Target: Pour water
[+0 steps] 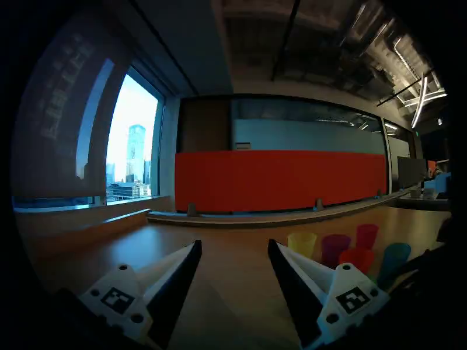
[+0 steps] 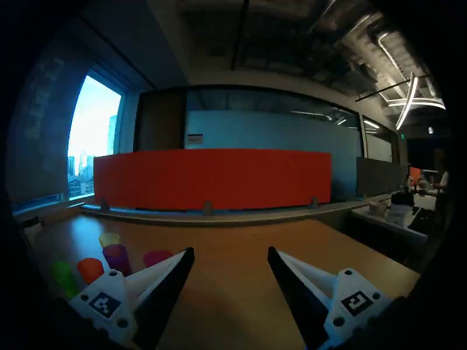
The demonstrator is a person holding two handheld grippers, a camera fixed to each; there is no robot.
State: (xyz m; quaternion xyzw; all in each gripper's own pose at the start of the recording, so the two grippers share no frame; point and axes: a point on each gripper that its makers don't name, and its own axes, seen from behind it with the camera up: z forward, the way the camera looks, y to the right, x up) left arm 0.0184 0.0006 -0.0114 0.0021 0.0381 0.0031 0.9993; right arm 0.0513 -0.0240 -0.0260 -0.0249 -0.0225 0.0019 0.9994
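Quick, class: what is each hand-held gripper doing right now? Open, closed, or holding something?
Left hand-held gripper: open, holding nothing.
Right hand-held gripper: open, holding nothing.

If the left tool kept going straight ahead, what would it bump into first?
Nothing soon: the left tool points over bare table, with the colourful cups off to its right. The red divider at the far edge looks first in line, though depth is unclear.
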